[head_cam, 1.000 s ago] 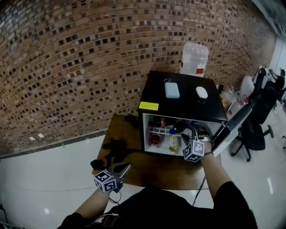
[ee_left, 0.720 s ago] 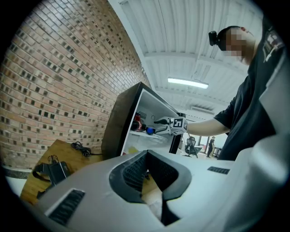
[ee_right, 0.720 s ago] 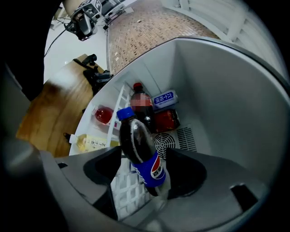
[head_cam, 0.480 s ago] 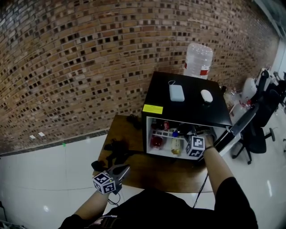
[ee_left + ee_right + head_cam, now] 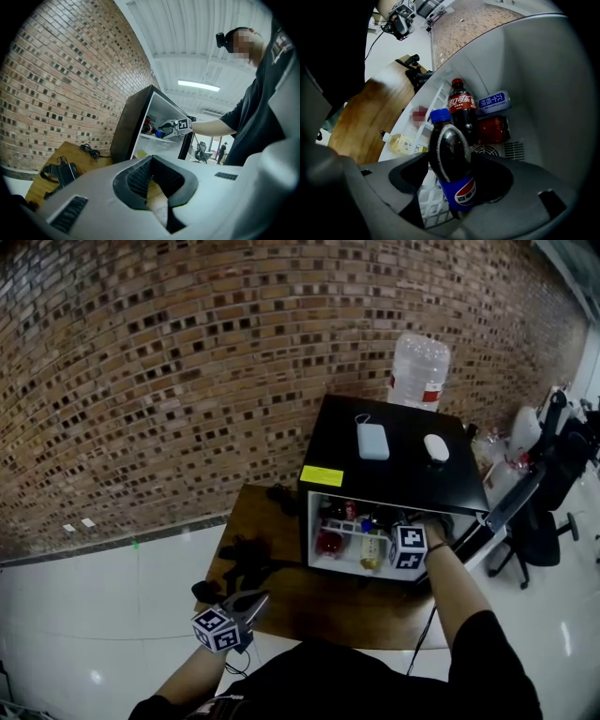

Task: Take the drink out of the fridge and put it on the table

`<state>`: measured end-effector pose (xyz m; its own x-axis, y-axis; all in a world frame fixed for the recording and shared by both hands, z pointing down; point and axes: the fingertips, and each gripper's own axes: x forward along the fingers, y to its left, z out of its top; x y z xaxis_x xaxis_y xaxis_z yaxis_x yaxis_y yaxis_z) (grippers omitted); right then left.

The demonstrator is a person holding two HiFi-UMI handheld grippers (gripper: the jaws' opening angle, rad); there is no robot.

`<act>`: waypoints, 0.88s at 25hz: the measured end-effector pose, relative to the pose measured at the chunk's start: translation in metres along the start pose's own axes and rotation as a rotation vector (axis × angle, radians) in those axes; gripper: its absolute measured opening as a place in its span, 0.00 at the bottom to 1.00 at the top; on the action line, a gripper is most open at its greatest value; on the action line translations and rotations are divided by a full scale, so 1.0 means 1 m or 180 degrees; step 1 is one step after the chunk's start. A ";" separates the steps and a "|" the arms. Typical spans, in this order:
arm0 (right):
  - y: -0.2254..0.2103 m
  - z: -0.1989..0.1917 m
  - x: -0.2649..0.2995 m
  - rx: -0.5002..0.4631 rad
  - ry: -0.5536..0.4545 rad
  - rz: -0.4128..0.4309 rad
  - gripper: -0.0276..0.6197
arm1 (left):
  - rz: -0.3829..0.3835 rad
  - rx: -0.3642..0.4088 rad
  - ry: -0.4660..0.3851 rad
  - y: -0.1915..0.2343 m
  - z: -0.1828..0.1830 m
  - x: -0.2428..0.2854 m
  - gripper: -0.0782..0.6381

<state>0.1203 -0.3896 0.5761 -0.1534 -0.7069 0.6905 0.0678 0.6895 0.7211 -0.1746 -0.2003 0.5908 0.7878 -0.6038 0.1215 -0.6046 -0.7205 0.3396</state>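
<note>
The black mini fridge (image 5: 394,474) stands open on the wooden table (image 5: 319,606). My right gripper (image 5: 382,523) reaches inside it over the white wire shelf. A dark Pepsi bottle (image 5: 449,164) with a blue cap stands upright between its jaws, which are closing around it with a sliver of shelf still showing on one side. Behind stand a Coca-Cola bottle (image 5: 461,110) and a red can (image 5: 492,130). A yellow tea bottle (image 5: 404,143) lies below. My left gripper (image 5: 251,598) hangs shut and empty over the table's near left corner.
The fridge door (image 5: 511,504) swings out to the right. A white power bank (image 5: 373,441) and a mouse (image 5: 436,447) lie on the fridge top, a water jug (image 5: 419,371) behind. Black cables and adapters (image 5: 246,559) clutter the table's left part. Office chairs (image 5: 548,512) stand at right.
My right gripper has pushed further into the fridge, up to the Pepsi bottle. The left gripper has sunk slightly toward the table's near edge.
</note>
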 end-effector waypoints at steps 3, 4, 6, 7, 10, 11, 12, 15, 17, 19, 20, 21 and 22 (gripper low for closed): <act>-0.002 -0.001 0.000 -0.0069 0.0010 -0.0014 0.49 | 0.0004 -0.0004 0.0005 0.002 -0.001 0.000 0.09; -0.003 -0.002 0.000 -0.0093 0.0008 -0.0035 0.49 | 0.0005 -0.0003 0.0004 0.002 -0.001 0.000 0.09; -0.003 -0.001 -0.001 -0.0094 -0.0012 -0.0079 0.49 | 0.0009 -0.0005 -0.0002 0.002 -0.001 0.000 0.09; -0.003 0.000 -0.003 -0.0078 -0.0030 -0.0103 0.49 | 0.0010 -0.0006 -0.0005 0.002 0.000 -0.001 0.09; -0.002 0.003 -0.008 0.0014 -0.0119 -0.0182 0.49 | 0.0006 0.0001 -0.0015 0.000 0.002 -0.002 0.09; -0.002 0.004 -0.011 0.0063 -0.0166 -0.0211 0.49 | 0.0006 0.0004 -0.0020 0.000 0.002 -0.002 0.09; -0.003 0.006 -0.015 0.0118 -0.0220 -0.0247 0.49 | 0.0008 0.0005 -0.0023 0.000 0.002 -0.002 0.09; -0.010 0.012 -0.029 0.0299 -0.0399 -0.0380 0.49 | 0.0003 0.0002 -0.0019 -0.001 0.002 -0.001 0.09; -0.015 0.016 -0.040 0.0417 -0.0510 -0.0469 0.49 | 0.0000 -0.0010 -0.0018 -0.003 0.002 0.000 0.09; -0.019 0.019 -0.051 0.0528 -0.0614 -0.0544 0.49 | -0.0008 -0.0013 -0.0019 -0.005 0.001 0.001 0.09; -0.019 0.020 -0.056 0.0579 -0.0661 -0.0577 0.49 | -0.0015 -0.0008 -0.0018 -0.005 0.001 0.001 0.09; -0.019 0.020 -0.060 0.0626 -0.0706 -0.0610 0.49 | -0.0023 -0.0004 -0.0017 -0.006 0.000 0.002 0.09; -0.019 0.020 -0.065 0.0674 -0.0753 -0.0648 0.49 | -0.0031 -0.0001 -0.0017 -0.007 0.000 0.003 0.09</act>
<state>0.1092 -0.3531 0.5163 -0.3679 -0.7940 0.4840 -0.1890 0.5735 0.7971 -0.1683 -0.1970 0.5884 0.7930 -0.5985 0.1133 -0.5968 -0.7262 0.3412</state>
